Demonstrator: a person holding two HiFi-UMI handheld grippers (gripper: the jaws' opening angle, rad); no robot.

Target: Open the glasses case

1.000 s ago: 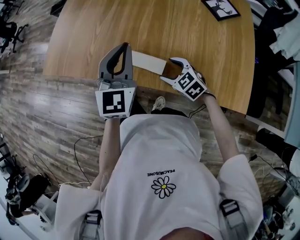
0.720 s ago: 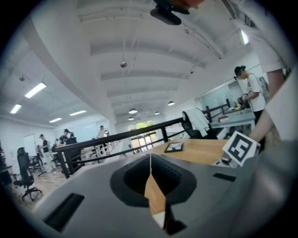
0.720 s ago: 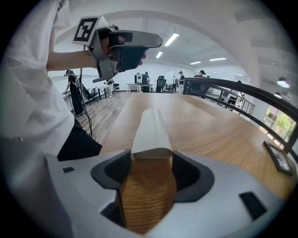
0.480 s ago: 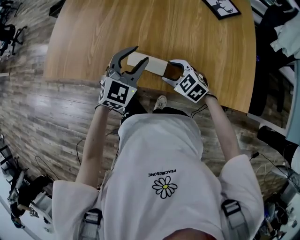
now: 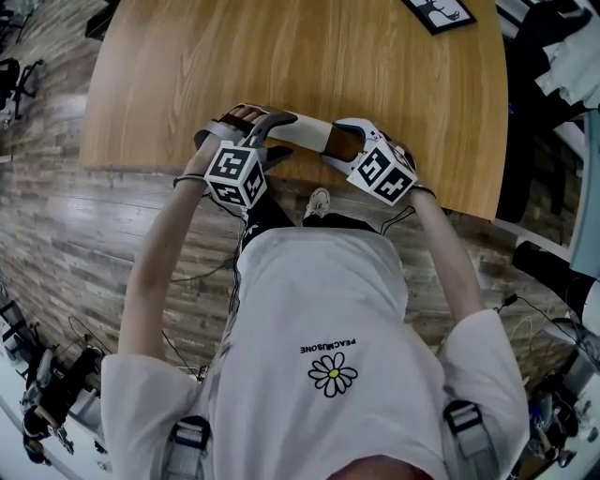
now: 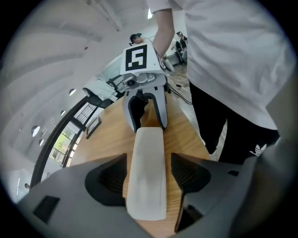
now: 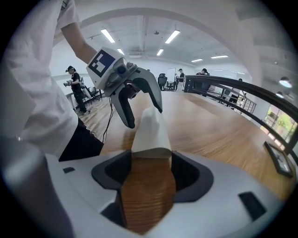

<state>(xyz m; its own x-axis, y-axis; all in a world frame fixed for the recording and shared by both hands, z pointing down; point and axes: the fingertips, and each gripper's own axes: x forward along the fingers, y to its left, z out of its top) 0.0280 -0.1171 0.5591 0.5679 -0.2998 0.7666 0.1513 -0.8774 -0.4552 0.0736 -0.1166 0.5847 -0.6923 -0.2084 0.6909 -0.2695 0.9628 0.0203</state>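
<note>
I have the case (image 5: 298, 129) lying flat on the wooden surface (image 5: 375, 66), close to its near edge, stretched lengthways from one gripper to the other. My right gripper (image 5: 337, 141) has one end of it: in the right gripper view the pale end fills the gap between the pads and touches both, so this gripper is pinching the case, its jaws having just been closing. My left gripper (image 5: 275, 136) sits over the opposite end and points down at a slant toward the right one. Its jaws have just been opening and now stand spread wide, with the case running between them; in the left gripper view bare wood shows on either side of the case, so neither pad presses on it. From that view the case reaches straight ahead to the right gripper's jaws, which straddle its far end. The lid looks closed, with no gap that I can make out. A dark-framed picture (image 5: 441, 11) lies on the surface well beyond the right gripper, at the far corner.
</note>
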